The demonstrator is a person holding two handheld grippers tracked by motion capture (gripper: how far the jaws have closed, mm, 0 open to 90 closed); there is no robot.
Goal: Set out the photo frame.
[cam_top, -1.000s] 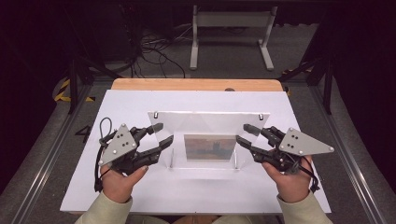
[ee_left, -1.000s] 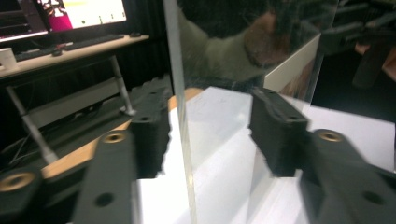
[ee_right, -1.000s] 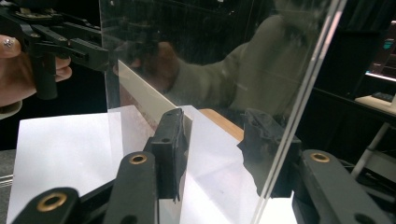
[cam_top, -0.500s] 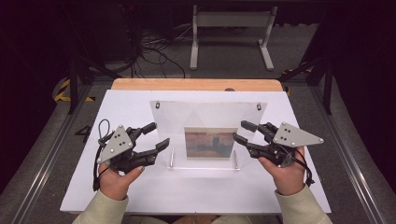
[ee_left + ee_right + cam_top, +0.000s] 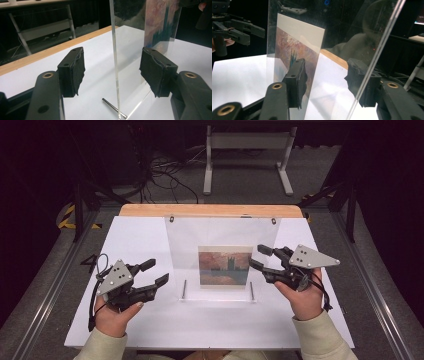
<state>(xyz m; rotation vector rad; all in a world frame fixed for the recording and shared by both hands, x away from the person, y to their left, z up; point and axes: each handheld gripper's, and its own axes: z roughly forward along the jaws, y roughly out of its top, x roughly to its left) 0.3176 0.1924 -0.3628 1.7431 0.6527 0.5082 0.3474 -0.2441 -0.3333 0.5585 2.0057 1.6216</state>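
Clear acrylic frame (image 5: 220, 257) with a painted picture (image 5: 225, 266) inside, upright on the white table (image 5: 140, 237), resting on two metal pins (image 5: 184, 289). Standing job apparently done; only letting go and backing off left, as far as can be judged.

Left gripper (image 5: 152, 272): jaws wide apart and just opened further, foam pads (image 5: 72, 72) either side of the panel's edge in the left gripper view, neither pressing it.

Right gripper (image 5: 261, 257): jaws also just been opening, straddling the frame's other edge, one pad (image 5: 298, 80) in front of the sheet and one behind, a gap visible at the near pad. No grip on either side, frame between both sets of fingers yet free.
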